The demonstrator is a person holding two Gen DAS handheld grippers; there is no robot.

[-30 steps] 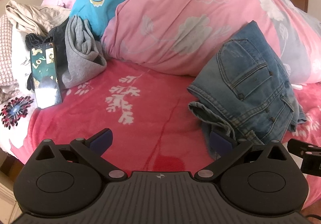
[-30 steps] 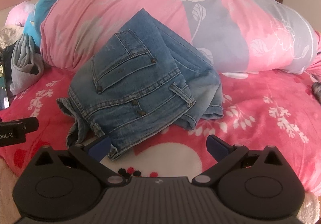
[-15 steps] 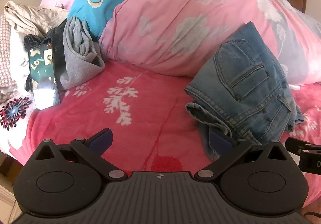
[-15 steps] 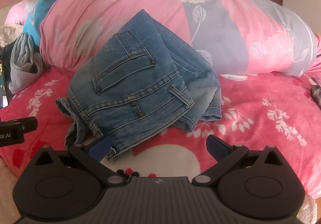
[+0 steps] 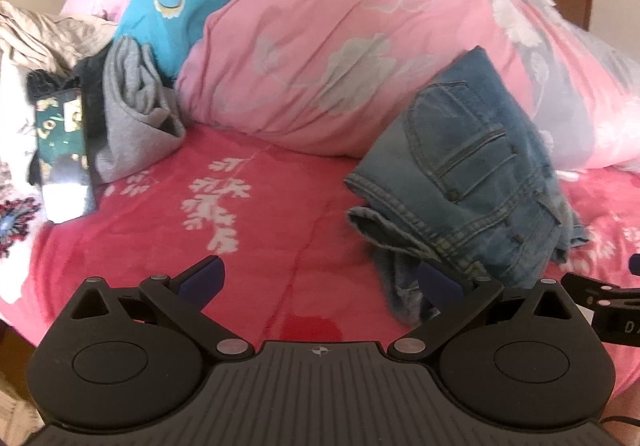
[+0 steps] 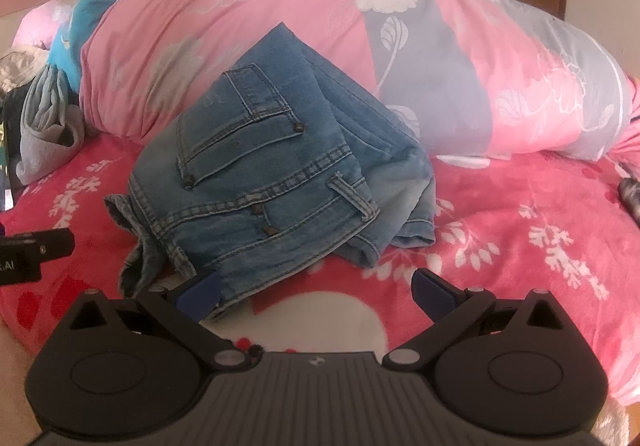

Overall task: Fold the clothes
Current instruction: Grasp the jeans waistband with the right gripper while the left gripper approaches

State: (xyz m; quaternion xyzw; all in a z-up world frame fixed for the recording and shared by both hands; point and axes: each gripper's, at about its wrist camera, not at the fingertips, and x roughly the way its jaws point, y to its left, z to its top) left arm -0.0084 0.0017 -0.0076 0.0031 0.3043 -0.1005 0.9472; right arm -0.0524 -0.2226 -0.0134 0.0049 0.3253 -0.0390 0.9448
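Folded blue jeans (image 6: pixel 272 182) lie on the red floral blanket (image 6: pixel 520 230), leaning against a pink quilt. They also show in the left wrist view (image 5: pixel 464 186) at the right. My left gripper (image 5: pixel 320 280) is open and empty, low over the blanket, its right finger beside the jeans' near corner. My right gripper (image 6: pixel 316 292) is open and empty; its left fingertip (image 6: pixel 200 292) is at the jeans' near hem. Each gripper's edge shows in the other's view.
A big rolled pink and grey quilt (image 5: pixel 340 58) fills the back of the bed. A grey garment (image 5: pixel 132 114), a phone (image 5: pixel 64 158) and a heap of other clothes (image 5: pixel 44 38) lie at the far left. The bed's edge is just below the grippers.
Both grippers have drifted slightly, so the jeans sit a little lower and nearer in both views. The jeans have not moved. Both grippers stay open.
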